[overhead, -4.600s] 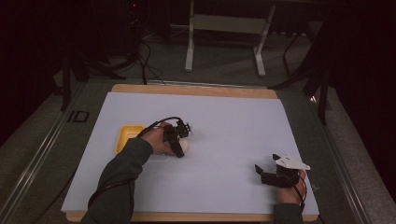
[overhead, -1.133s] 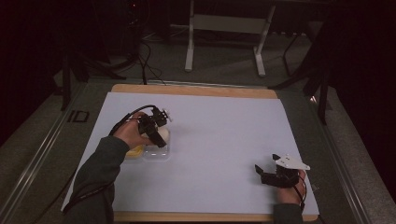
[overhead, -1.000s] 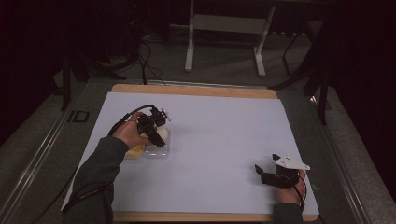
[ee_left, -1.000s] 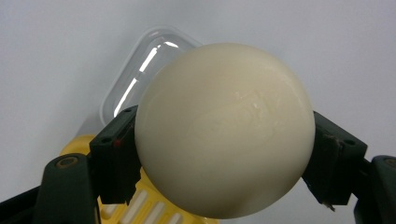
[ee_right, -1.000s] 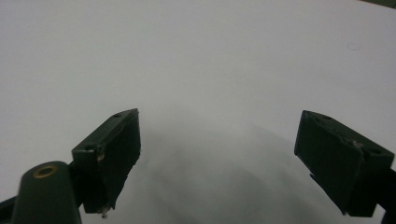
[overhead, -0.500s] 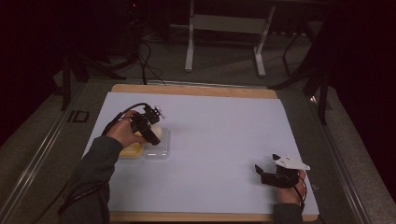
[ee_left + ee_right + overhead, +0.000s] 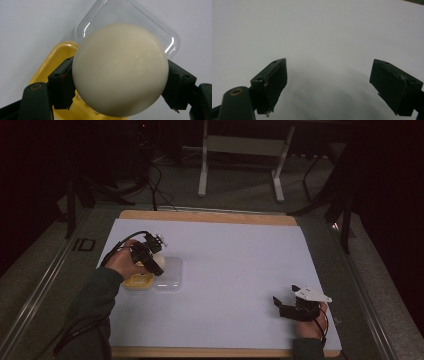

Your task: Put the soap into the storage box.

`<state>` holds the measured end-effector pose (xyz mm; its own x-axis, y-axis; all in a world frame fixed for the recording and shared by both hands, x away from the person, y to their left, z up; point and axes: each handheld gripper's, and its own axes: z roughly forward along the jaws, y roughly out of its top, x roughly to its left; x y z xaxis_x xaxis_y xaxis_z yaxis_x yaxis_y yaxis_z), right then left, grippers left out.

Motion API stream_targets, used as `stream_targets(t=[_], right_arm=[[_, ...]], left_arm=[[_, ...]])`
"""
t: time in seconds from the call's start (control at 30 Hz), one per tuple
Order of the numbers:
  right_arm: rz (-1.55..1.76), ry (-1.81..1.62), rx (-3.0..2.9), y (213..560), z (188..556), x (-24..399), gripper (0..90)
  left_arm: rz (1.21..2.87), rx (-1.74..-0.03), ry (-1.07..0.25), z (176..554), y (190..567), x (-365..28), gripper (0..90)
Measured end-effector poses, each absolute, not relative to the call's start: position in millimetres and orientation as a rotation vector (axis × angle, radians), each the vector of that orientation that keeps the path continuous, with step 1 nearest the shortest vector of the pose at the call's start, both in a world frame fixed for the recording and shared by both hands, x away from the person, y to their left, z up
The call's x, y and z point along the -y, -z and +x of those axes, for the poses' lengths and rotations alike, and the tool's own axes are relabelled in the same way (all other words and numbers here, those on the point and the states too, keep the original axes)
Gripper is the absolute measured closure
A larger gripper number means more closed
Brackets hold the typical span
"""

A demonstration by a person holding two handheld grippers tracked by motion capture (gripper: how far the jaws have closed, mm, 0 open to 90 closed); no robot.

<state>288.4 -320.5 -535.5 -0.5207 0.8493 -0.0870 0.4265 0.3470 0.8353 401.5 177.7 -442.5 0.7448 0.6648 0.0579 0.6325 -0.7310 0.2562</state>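
A cream-white ball sits clamped between the two black jaws of my left gripper. Below it lie a yellow tray and its clear plastic lid, hinged open beside it. In the high view the left gripper holds the ball just above the yellow tray and clear lid at the left of the white mat. My right gripper rests near the front right of the mat, jaws wide apart with nothing between them.
The white mat covers a wooden board on a dark table. A metal stand and cables lie beyond the far edge. A metal rail runs along the left side.
My left gripper has carried the ball leftward across the mat, from beside the tray to over the open tray and lid. The clear lid now lies open. The right gripper has stayed still.
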Motion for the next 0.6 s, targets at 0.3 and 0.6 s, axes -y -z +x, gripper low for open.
stream_targets(t=[0.3,0.6], right_arm=[[1.108,-1.070,-2.097,536,288,320,14.5],[1.105,-1.069,-2.096,536,288,320,14.5]], left_arm=[[2.729,-1.062,-0.216,399,444,-193,24.3],[2.735,-1.112,-0.214,398,451,-207,24.3]])
